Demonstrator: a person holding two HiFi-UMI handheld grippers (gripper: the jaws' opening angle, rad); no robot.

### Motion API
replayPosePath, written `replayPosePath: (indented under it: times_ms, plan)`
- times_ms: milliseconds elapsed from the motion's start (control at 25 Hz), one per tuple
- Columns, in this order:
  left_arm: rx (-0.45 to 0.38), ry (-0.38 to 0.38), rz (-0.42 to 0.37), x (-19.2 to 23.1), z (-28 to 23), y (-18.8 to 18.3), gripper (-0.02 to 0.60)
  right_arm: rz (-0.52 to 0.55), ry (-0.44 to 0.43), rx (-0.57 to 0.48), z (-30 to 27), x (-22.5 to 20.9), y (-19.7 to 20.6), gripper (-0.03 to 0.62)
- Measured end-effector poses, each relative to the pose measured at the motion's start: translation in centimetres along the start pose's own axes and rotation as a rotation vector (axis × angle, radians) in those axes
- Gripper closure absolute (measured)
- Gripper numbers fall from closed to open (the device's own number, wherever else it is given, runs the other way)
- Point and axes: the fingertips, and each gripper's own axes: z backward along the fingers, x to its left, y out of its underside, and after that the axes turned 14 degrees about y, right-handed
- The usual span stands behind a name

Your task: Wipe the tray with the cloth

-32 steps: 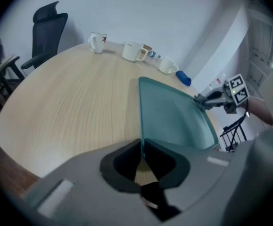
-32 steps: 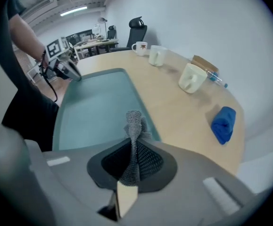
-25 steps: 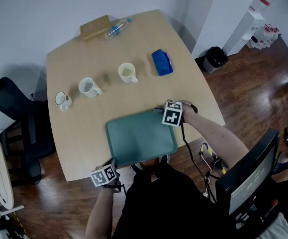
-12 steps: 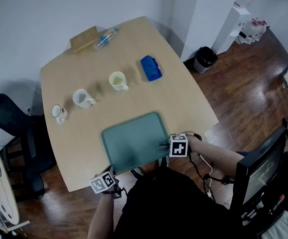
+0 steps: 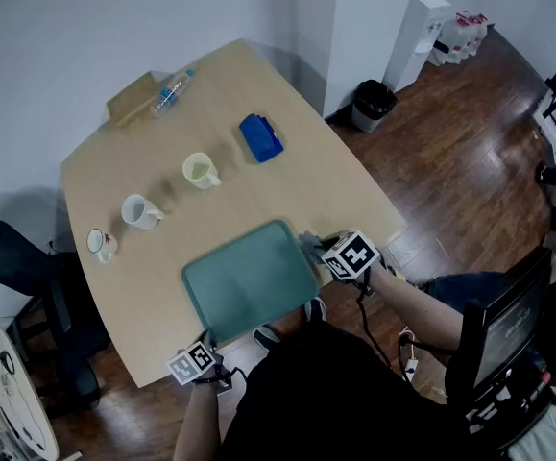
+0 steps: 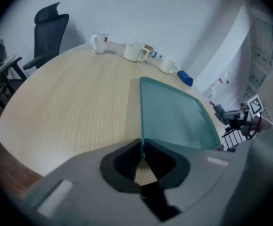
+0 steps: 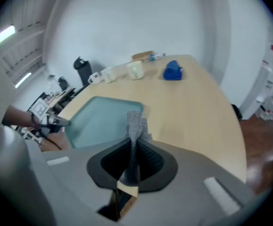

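The teal tray lies on the wooden table near its front edge. My left gripper is shut on the tray's near left corner, and the tray's rim runs between its jaws. My right gripper sits at the tray's right edge, shut on a grey cloth. Its jaws have just been opening a little, and the cloth still stands pinched between them. In the right gripper view the cloth's tip hangs by the corner of the tray.
Three mugs stand in a row across the table, with a blue object to their right. A bottle lies by a wooden board at the far edge. An office chair stands at the left.
My right gripper went from the tray's far right corner along the right side towards me, then part way back, and it rolled. The left gripper stayed on its corner.
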Motion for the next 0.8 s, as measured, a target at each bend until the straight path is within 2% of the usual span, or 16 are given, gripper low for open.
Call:
replayPosePath:
  times_ms: [120, 240, 320, 400, 440, 560, 600, 680, 760, 800]
  plan:
    - [0.01, -0.015, 0.003, -0.1, 0.2, -0.1, 0.554, -0.089, 0.124, 0.067, -2.4, -3.7, 0.5, 0.56]
    - [0.026, -0.037, 0.001, -0.3, 0.1, 0.1, 0.554, -0.145, 0.14, 0.128, -4.2, -4.4, 1.8, 0.515]
    - [0.02, -0.048, -0.002, -0.4, 0.1, 0.1, 0.552, -0.175, 0.126, 0.1, -4.1, -4.2, 1.8, 0.489]
    - [-0.01, -0.065, -0.006, -0.3, 0.4, -0.3, 0.54, -0.206, 0.114, 0.049, -3.6, -4.2, 1.4, 0.411]
    - [-0.03, -0.073, -0.009, -0.3, 0.7, -0.6, 0.524, -0.226, 0.117, 0.016, -3.0, -4.4, 1.3, 0.394]
    - [-0.088, -0.088, -0.033, -1.0, 2.1, -1.8, 0.495, -0.28, 0.151, -0.119, -0.2, -5.5, 0.0, 0.386]
    - [-0.108, -0.09, -0.049, -1.4, 2.6, -2.4, 0.495, -0.285, 0.161, -0.163, 0.9, -5.8, -0.4, 0.395]
    - [-0.16, -0.091, -0.1, -2.9, 3.7, -3.9, 0.495, -0.286, 0.163, -0.242, 3.1, -6.0, -1.1, 0.468]
    - [-0.223, -0.092, -0.186, -4.9, 5.0, -6.0, 0.5, -0.297, 0.122, -0.326, 5.2, -5.3, -1.8, 0.561]
    - [-0.252, -0.078, -0.239, -6.3, 5.6, -7.1, 0.507, -0.31, 0.092, -0.368, 6.2, -4.6, -2.2, 0.582]
